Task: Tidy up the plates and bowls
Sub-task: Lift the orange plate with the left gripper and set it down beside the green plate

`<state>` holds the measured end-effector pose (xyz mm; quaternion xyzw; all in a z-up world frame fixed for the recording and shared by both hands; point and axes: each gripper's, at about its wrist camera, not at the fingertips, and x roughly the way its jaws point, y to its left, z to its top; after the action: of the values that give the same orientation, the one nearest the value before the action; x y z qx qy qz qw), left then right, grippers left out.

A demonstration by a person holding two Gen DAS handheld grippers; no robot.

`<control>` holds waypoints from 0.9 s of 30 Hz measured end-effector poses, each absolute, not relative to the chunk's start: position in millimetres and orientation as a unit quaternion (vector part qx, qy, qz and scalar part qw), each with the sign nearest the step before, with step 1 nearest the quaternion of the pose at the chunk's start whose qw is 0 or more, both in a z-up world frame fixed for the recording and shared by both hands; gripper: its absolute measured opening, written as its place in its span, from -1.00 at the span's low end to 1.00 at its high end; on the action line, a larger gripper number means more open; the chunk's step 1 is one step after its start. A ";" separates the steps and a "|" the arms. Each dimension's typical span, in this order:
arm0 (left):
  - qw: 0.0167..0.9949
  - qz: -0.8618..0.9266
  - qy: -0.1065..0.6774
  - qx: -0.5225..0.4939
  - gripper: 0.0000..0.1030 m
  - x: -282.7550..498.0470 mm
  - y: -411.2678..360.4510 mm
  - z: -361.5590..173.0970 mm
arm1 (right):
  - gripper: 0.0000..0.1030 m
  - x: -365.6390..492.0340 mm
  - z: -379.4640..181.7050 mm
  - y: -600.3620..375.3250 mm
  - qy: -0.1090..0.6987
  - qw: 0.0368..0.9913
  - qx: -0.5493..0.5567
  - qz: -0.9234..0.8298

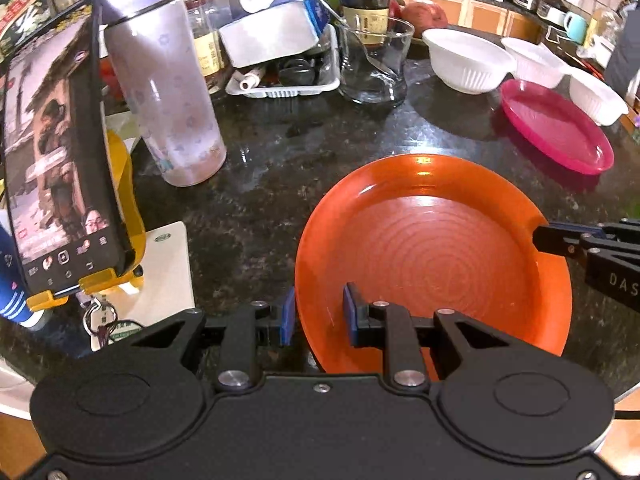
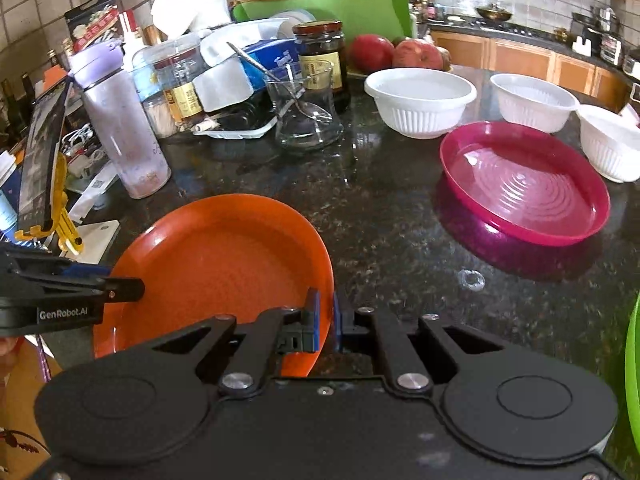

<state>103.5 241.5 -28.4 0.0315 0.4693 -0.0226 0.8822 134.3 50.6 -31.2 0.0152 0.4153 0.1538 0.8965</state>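
Note:
An orange plate [image 1: 432, 248] lies on the dark counter; it also shows in the right wrist view [image 2: 216, 256]. My left gripper [image 1: 318, 318] is open, its pads standing either side of the plate's near left rim with a gap. My right gripper [image 2: 326, 316] is shut on the orange plate's right rim; it enters the left wrist view [image 1: 560, 240] from the right. A pink plate [image 2: 528, 184] sits to the right, also in the left wrist view [image 1: 556, 124]. Three white ribbed bowls [image 2: 420, 100] [image 2: 532, 100] [image 2: 612, 140] stand behind it.
A purple tumbler [image 1: 160, 88], a phone on a yellow stand [image 1: 56, 160], a glass with a spoon [image 2: 304, 108], jars, a tissue box and a white tray crowd the back left. Apples [image 2: 392, 54] and a green board [image 2: 340, 8] stand behind. A green rim [image 2: 633, 368] shows far right.

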 end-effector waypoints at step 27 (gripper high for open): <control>0.929 -0.039 0.366 0.040 0.30 89.2 206.6 9.1 | -0.05 80.5 -2.8 -26.3 0.257 0.965 0.045 0.023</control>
<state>89.2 206.6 9.1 0.0404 0.3661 -0.0392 0.9289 80.5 -26.3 -2.8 0.0454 0.2572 0.0227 0.9650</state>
